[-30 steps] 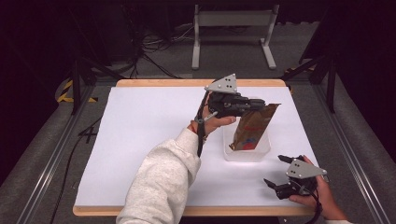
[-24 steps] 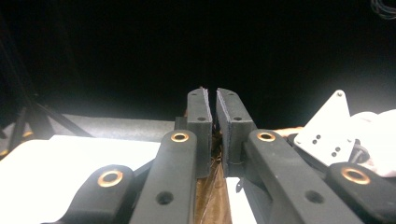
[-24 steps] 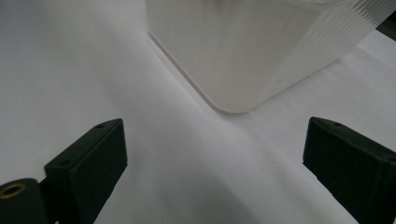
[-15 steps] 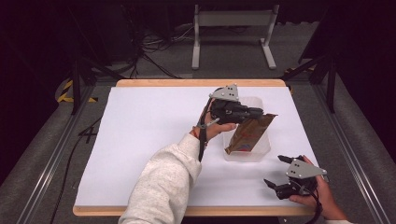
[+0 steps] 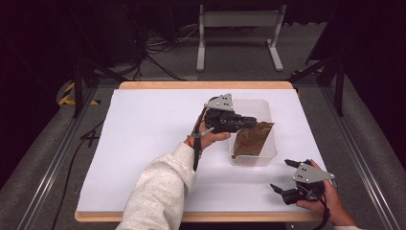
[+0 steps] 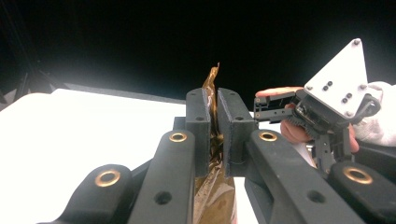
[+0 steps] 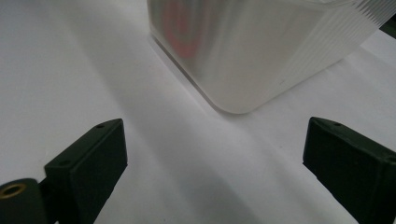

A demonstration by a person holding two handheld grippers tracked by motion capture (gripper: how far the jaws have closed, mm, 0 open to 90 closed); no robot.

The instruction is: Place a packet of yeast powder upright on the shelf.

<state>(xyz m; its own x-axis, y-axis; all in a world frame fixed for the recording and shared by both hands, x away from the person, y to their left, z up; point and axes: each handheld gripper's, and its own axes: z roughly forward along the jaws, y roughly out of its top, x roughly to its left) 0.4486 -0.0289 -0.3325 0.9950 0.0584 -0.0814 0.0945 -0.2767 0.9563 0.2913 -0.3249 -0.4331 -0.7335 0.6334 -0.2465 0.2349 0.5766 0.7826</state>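
Note:
A brown foil packet (image 5: 252, 140) leans tilted inside a clear plastic container (image 5: 262, 102) at the right of the white table (image 5: 148, 139). My left gripper (image 5: 253, 121) is over the container's left side, shut on the packet's upper edge. In the left gripper view the pads (image 6: 198, 126) pinch the crinkled packet (image 6: 211, 88) between them. My right gripper (image 5: 281, 175) rests at the table's front right corner, open and holding nothing. Its view looks along the table between wide-apart fingers (image 7: 91, 156) at the container's frosted corner (image 7: 252, 56), a short way ahead.
A person's sleeve (image 5: 160, 189) reaches in from the bottom centre. The table has a wooden rim (image 5: 206, 85). Beyond it stand a metal frame (image 5: 239, 28) and loose cables (image 5: 158, 48) on the floor. Bare white surface spreads over the table's left half.
My left gripper has come down with the packet, whose lower end now sits deeper in the container. The right gripper has stayed where it was.

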